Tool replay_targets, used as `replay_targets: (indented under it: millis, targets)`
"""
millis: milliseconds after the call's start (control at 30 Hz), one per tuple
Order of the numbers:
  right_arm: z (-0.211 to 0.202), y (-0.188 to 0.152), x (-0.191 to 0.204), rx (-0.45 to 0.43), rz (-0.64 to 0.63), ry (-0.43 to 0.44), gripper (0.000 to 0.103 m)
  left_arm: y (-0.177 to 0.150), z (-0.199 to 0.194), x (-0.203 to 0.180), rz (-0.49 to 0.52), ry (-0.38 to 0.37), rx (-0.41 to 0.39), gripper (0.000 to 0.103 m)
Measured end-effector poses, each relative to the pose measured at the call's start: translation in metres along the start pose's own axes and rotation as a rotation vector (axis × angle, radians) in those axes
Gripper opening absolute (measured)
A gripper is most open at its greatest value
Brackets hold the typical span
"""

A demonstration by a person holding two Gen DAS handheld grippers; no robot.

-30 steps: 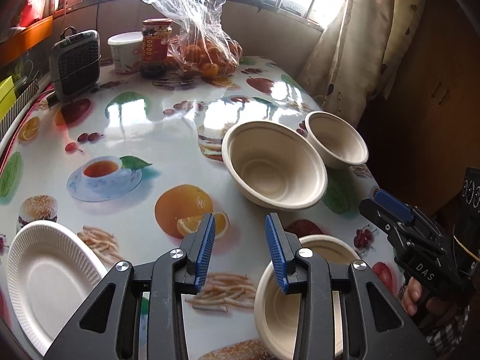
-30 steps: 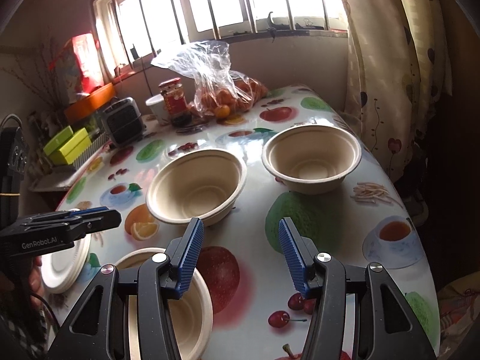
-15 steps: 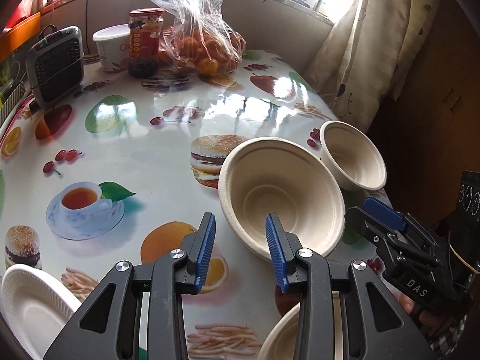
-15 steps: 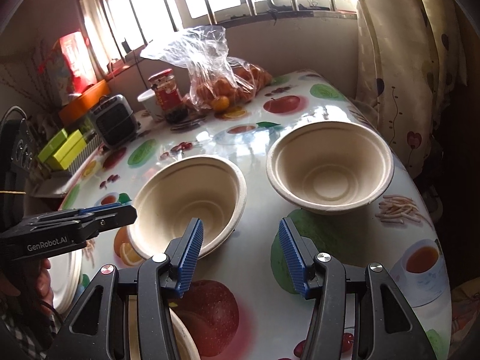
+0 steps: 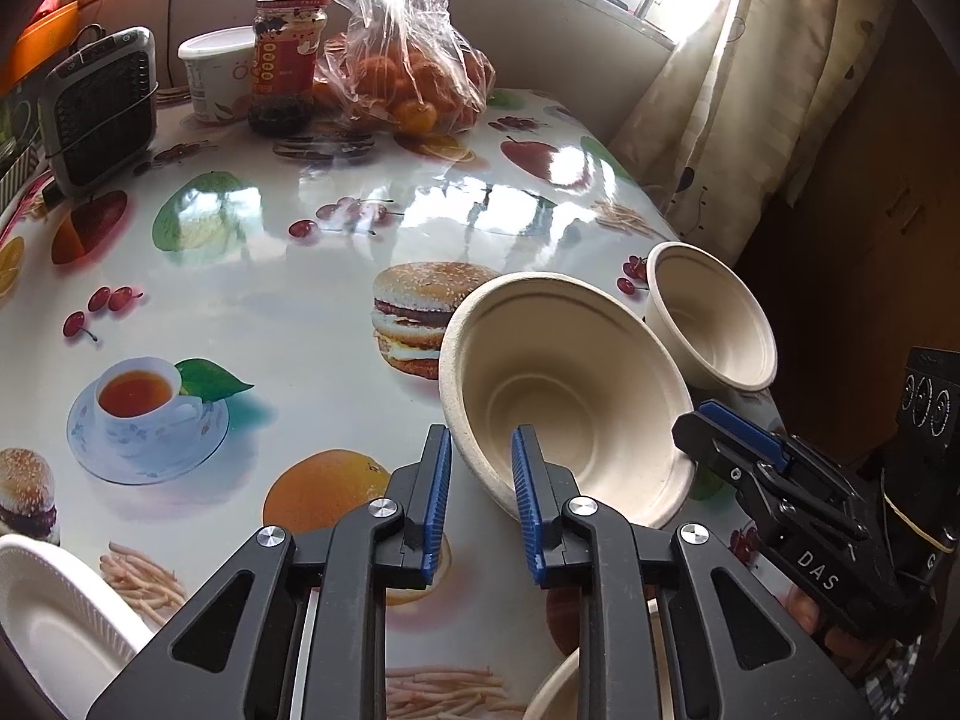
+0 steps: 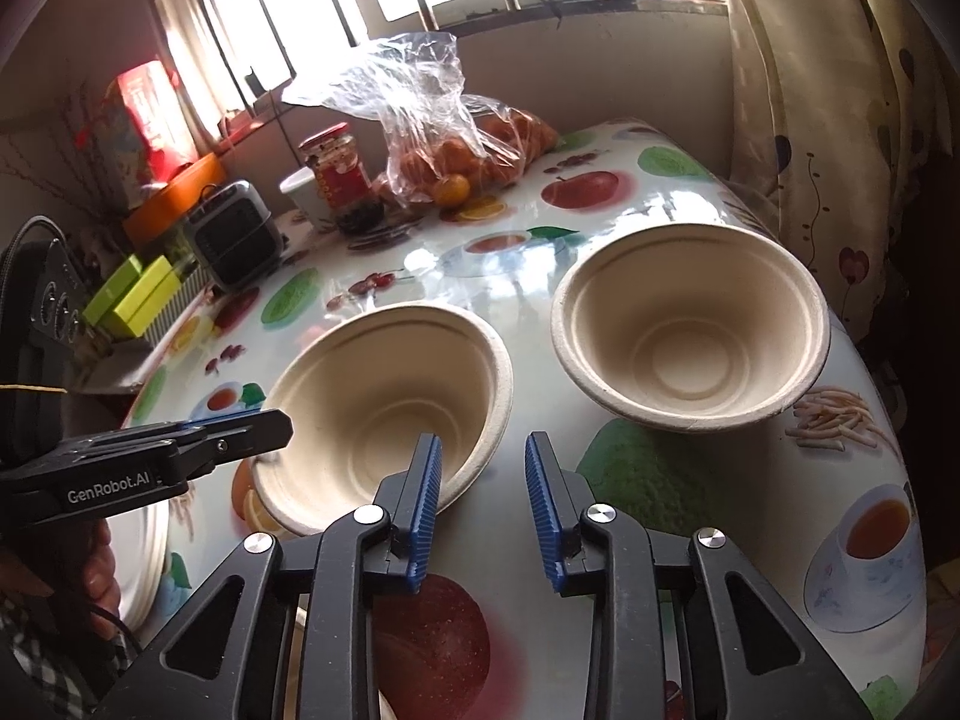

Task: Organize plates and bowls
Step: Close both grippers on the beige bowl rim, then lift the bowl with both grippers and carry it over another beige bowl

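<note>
Two beige paper bowls stand on the fruit-print table. The nearer bowl [image 5: 564, 384] [image 6: 384, 402] has both grippers at its rim. My left gripper [image 5: 480, 474] is open, its jaws astride the bowl's near-left rim. My right gripper [image 6: 483, 486] is open, its left pad inside the bowl's near-right rim. The second bowl [image 5: 711, 315] [image 6: 690, 324] stands apart near the table's right edge. A third bowl [image 5: 558, 690] lies under the left gripper. A white paper plate [image 5: 54, 618] [image 6: 141, 552] lies at the near left.
At the table's far end stand a small grey heater [image 5: 99, 108], a white tub [image 5: 216, 69], a red-labelled jar [image 5: 288, 60] and a plastic bag of oranges [image 5: 408, 72]. A curtain [image 5: 750, 90] hangs by the right edge.
Both grippers have moved forward to the nearer bowl; its rim now lies between the left gripper's jaws. The third bowl and white plate have slid toward the frame's bottom.
</note>
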State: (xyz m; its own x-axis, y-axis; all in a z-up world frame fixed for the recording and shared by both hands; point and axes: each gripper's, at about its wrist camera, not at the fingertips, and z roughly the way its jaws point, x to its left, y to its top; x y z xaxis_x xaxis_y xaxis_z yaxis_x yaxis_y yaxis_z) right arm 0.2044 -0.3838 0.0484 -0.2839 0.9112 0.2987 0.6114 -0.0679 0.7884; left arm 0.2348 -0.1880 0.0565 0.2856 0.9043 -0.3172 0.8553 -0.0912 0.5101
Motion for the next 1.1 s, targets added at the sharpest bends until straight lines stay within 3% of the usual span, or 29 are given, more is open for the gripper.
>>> replay_targets:
  millis: [233,1100]
  targets:
    - [0.000,0.000,0.004,-0.002,-0.009,-0.002,0.018,0.001,0.002,0.000,-0.002,-0.013,0.002,0.021]
    - [-0.049,-0.012,0.025,-0.078,-0.041,-0.015,0.018,-0.014,-0.039,-0.011,0.027,-0.039,-0.062,0.021]
